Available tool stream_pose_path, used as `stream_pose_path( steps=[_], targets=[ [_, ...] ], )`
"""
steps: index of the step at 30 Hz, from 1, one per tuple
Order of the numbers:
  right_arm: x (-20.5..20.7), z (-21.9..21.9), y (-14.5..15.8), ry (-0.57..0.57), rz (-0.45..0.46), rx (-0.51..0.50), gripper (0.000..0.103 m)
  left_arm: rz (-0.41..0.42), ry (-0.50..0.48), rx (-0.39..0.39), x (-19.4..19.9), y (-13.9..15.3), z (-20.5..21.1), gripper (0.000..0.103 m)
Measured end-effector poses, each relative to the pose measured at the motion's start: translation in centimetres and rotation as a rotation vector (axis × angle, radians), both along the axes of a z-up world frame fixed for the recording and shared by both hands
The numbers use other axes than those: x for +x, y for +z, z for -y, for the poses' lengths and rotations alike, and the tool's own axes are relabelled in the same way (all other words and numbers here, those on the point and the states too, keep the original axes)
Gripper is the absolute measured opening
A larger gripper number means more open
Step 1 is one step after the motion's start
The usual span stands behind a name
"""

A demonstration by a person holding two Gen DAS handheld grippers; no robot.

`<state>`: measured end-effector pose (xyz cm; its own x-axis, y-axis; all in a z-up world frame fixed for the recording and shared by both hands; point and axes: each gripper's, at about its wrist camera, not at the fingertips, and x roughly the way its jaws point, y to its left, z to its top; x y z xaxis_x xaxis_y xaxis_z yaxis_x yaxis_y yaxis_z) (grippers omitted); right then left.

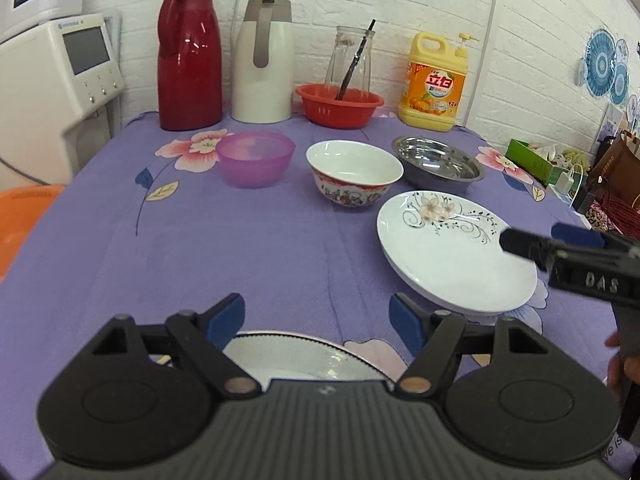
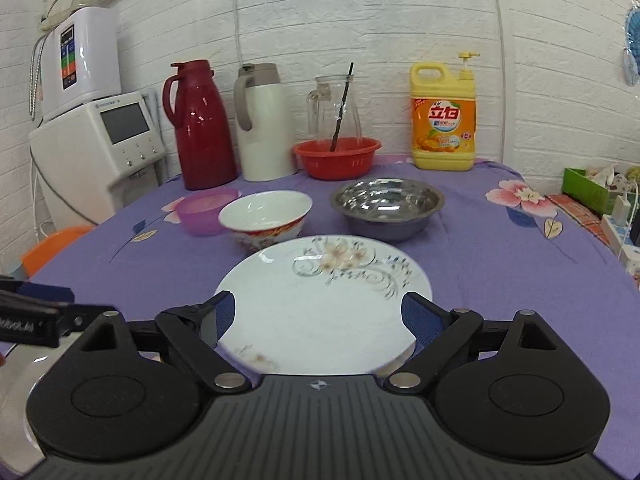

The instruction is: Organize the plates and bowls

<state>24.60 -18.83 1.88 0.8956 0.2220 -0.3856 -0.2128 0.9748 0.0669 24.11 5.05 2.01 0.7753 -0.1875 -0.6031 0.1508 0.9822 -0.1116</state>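
A white floral plate (image 1: 452, 252) (image 2: 320, 308) lies on the purple tablecloth, near side right. My right gripper (image 2: 318, 316) is open, its blue pads either side of the plate's near part; it shows at the right of the left wrist view (image 1: 532, 246). My left gripper (image 1: 318, 320) is open and empty above a second plate (image 1: 304, 356), partly hidden under it, also at the left edge of the right wrist view (image 2: 16, 364). Behind stand a purple plastic bowl (image 1: 256, 158) (image 2: 204, 208), a white ceramic bowl (image 1: 354, 176) (image 2: 266, 216) and a steel bowl (image 1: 438, 164) (image 2: 386, 204).
At the back stand a red thermos (image 1: 188, 56), a white thermos (image 1: 264, 60), a red basket (image 1: 340, 104) with a glass jug (image 1: 350, 60), and a yellow detergent bottle (image 1: 434, 80). A white appliance (image 1: 52, 84) is at left, clutter (image 1: 560, 168) at right.
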Motion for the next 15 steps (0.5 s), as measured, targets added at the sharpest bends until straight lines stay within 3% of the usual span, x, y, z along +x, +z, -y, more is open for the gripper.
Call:
stream_pose_path(
  steps=[4, 8, 12, 15],
  targets=[
    [3.7, 2.3, 0.2, -0.006, 0.046, 0.036, 0.103, -0.018, 0.0, 0.0, 1.3, 0.2, 0.8, 0.072],
    [4.5, 4.0, -1.6, -0.018, -0.054, 0.108, 0.103, -0.034, -0.05, -0.035, 3.6, 0.7, 1.8, 0.072],
    [4.7, 4.1, -2.2, -0.051, -0.079, 0.072, 0.103, -0.093, -0.114, -0.117, 7.8, 0.1, 3.7, 0.073],
    [5.2, 4.3, -2.9, -0.058, -0.119, 0.07, 0.103, -0.136, -0.15, -0.127, 10.2, -1.0, 5.1, 0.073]
  ],
)
